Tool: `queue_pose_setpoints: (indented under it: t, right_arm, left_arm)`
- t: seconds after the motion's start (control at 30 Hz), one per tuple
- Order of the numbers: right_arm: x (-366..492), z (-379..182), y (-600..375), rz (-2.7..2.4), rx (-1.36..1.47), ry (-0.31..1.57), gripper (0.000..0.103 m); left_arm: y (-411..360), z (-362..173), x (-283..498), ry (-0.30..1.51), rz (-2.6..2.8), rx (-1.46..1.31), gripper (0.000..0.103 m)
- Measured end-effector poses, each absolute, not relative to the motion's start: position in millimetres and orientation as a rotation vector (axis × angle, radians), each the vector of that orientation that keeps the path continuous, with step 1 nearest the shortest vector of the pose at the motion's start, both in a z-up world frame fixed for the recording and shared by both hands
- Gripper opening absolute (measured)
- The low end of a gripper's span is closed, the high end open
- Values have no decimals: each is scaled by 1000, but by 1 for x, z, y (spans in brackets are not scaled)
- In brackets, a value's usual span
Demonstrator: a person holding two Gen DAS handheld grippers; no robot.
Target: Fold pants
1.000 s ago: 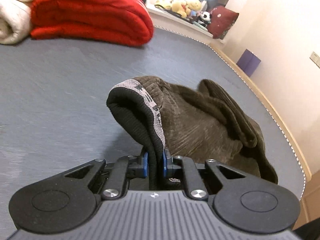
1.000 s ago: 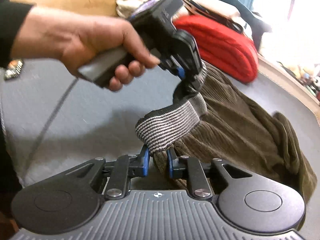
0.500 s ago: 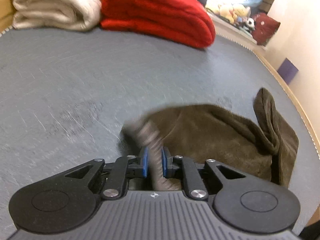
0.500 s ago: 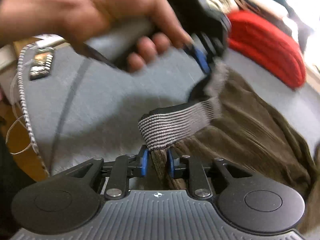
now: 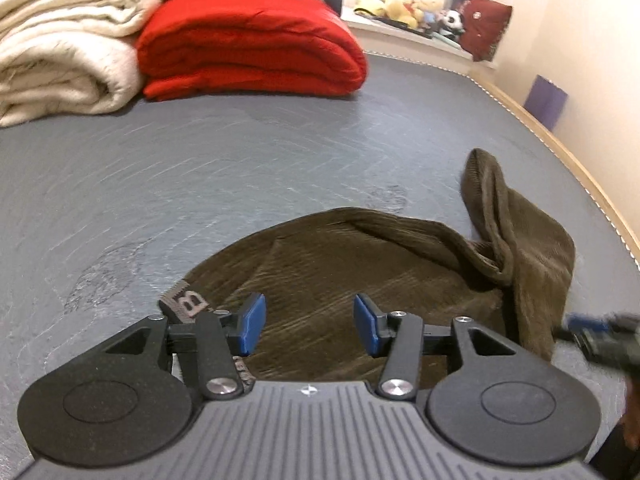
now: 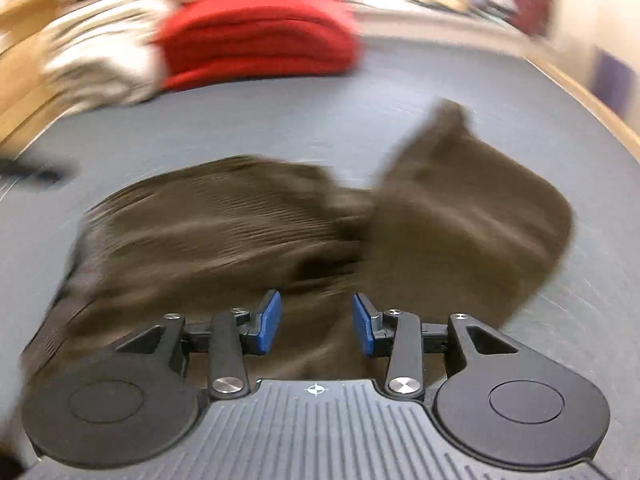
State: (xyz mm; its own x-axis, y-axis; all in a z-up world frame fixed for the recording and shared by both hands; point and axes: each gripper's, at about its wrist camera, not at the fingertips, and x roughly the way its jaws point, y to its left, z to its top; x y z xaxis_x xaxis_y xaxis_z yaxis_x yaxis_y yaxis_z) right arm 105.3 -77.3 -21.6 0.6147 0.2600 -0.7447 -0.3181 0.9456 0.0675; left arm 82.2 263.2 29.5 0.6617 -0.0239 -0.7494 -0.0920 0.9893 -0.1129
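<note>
Since the earlier frames, both claws are letting go of the waistband they were pinching, and the brown corduroy pants (image 5: pixel 360 276), then hanging bunched between them, are now lying on the grey worktop (image 5: pixel 240 168). In the left wrist view, the left claw (image 5: pixel 310 324) is opening, its blue pads standing well apart with nothing pressed between them; the pants are spreading just ahead of it across the lower centre of the frame, and the lettered waistband (image 5: pixel 188 304) is peeking out at lower left beside the left pad. The long axis of the garment is running from that waistband at lower left toward the right, where the leg ends (image 5: pixel 516 240) are lying doubled over in a ridge at mid right. In the right wrist view, heavily blurred, the right claw (image 6: pixel 316 330) is likewise opening, with cloth showing behind the gap but no pad gripping it; the pants (image 6: pixel 280 224) are filling the middle of that frame, their raised flap (image 6: pixel 472 184) sitting at upper right. Part of the right claw is also showing as a dark blur at the lower right edge of the left view, so it is judged nearer the crumpled leg end, the left claw nearer the waistband. Flattening that ridge appears to be the next need. A red blanket (image 5: pixel 248 48) and a cream blanket (image 5: pixel 64 52) are lying stacked well apart at upper left.
</note>
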Motion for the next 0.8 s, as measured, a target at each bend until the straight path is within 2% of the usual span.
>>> queue_pose_setpoints:
  t: [0.1, 0.17, 0.2, 0.23, 0.27, 0.3, 0.4, 0.47, 0.53, 0.57, 0.8]
  right_arm:
    - [148, -36, -88, 273, -35, 896, 43]
    - [170, -45, -80, 278, -43, 918, 49]
    - [179, -51, -72, 297, -49, 934, 58]
    - [187, -59, -66, 314, -58, 955, 62]
    - [196, -67, -59, 305, -80, 976, 62]
    - [199, -75, -57, 258, -116, 1003, 59]
    - [202, -89, -65, 146, -150, 1082, 38]
    - [195, -83, -83, 162, -78, 1073, 27]
    - [181, -69, -101, 194, -79, 1042, 11]
    - [171, -61, -111, 217, -103, 1020, 8]
    - [105, -13, -187, 400, -203, 902, 6]
  left_arm:
    - [254, 32, 81, 846, 32, -142, 57]
    - [250, 35, 80, 840, 33, -135, 57]
    - [249, 36, 80, 838, 36, -127, 57]
    - [246, 38, 80, 836, 42, -111, 57]
    - [244, 40, 81, 834, 49, -101, 57]
    - [242, 44, 79, 830, 61, -96, 57]
    - [240, 59, 70, 816, 55, -122, 58]
    - [237, 67, 64, 831, 32, -121, 58]
    - [229, 72, 51, 851, 20, -80, 59]
    - [224, 74, 43, 858, 11, -62, 59]
    - [188, 50, -14, 892, -105, -155, 61]
